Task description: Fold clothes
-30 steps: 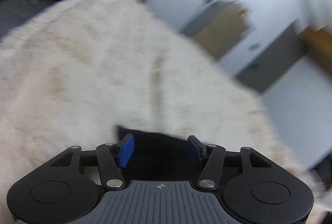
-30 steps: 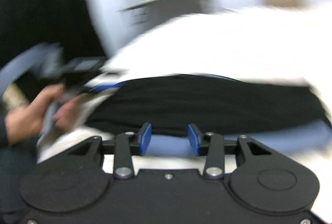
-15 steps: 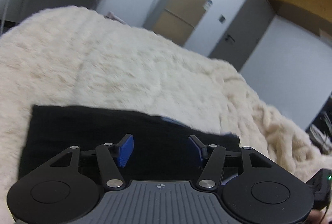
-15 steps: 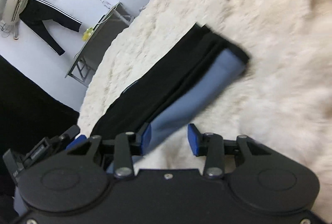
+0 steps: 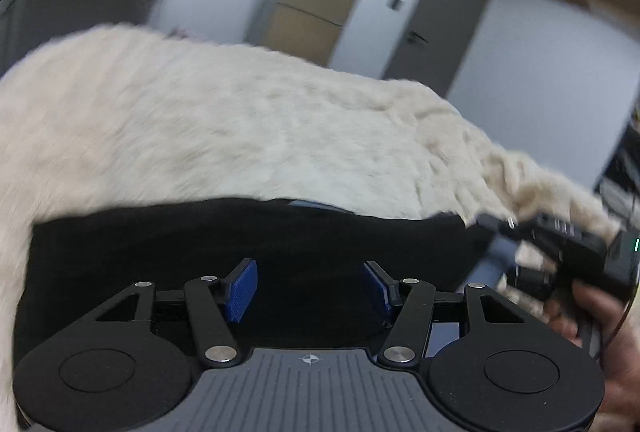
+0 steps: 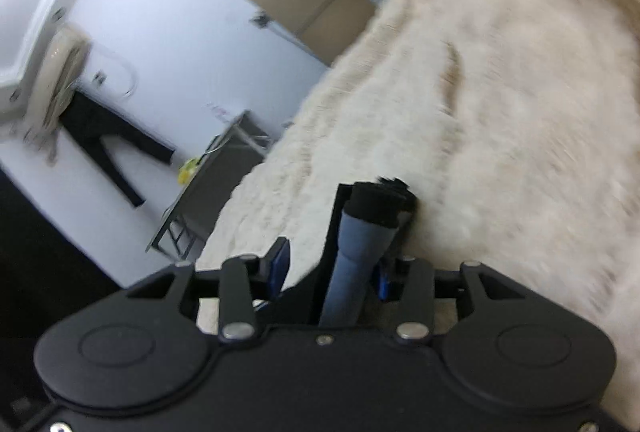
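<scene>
Now, in the left wrist view, the left tongs (image 5: 310,286) hover over the folded black garment (image 5: 248,244) lying flat on the cream fleece blanket (image 5: 248,128) of the bed; their jaws have just been closing yet stand apart, pressing on nothing. Half a second ago the right tongs (image 5: 496,222) were barely in sight; here they reach the garment's right end, with the person's hand (image 5: 600,316) behind them.

In the right wrist view, the right tongs (image 6: 334,266) now straddle that end, a blue-grey fold (image 6: 356,256) between jaws that have just been opening; whether the pads press it I cannot tell. This looks like lining up 1 more fold. A cabinet (image 6: 316,8) and a metal-frame desk (image 6: 216,192) stand well clear; nothing blocks the bed.
</scene>
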Available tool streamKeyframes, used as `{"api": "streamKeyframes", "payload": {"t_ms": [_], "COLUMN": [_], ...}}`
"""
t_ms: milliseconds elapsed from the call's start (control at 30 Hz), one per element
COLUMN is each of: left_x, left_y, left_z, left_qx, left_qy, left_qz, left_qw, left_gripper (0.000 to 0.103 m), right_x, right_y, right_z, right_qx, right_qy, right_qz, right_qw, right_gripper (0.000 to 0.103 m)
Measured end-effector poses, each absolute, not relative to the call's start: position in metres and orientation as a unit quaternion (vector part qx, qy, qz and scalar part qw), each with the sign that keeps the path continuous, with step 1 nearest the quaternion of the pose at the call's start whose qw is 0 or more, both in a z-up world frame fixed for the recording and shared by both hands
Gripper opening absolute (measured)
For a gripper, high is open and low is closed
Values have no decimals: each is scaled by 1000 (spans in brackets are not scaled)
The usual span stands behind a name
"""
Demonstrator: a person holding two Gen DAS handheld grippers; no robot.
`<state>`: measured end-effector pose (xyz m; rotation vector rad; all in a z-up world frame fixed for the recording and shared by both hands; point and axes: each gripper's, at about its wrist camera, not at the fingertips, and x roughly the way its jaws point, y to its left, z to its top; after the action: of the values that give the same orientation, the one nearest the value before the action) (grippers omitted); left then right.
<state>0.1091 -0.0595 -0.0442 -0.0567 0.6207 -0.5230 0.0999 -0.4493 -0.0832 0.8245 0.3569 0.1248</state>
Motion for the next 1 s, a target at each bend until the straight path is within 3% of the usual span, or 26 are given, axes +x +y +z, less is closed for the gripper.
{"api": "streamKeyframes", "payload": {"t_ms": [67,267,300,333,400,433,533,733,1000], "left_x": [119,133,135,139,145,147,145,163,168], "left_y": [-74,-80,-81,-83,-87,-88,-85,-48,-26], "left_z": [-50,-55,-56,-58,-62,-62,-55,-76,-97], "left_qx": [7,3,0,3,1,-5,-25,-255,-394], "left_qy": [319,338,342,349,369,375,357,386,401], "left_qz": [-254,-230,-230,-233,-241,-248,-243,-247,-235], "left_qw": [913,913,911,908,898,893,902,851,793], "left_gripper": [26,26,28,32,45,50,50,49,51], "right_x": [107,114,116,118,121,120,103,80,74], "right_y": [-455,-449,-448,-447,-444,-441,-428,-396,-342], "right_z": [-92,-92,-93,-93,-90,-86,-60,-13,24], "right_qx": [434,413,411,408,399,393,337,246,180], "right_qy": [187,199,204,207,209,209,185,129,91], "right_qz": [34,24,24,19,10,9,28,71,124], "right_qw": [881,889,888,889,893,896,923,958,971], "right_gripper": [47,52,46,30,11,11,10,10,10]}}
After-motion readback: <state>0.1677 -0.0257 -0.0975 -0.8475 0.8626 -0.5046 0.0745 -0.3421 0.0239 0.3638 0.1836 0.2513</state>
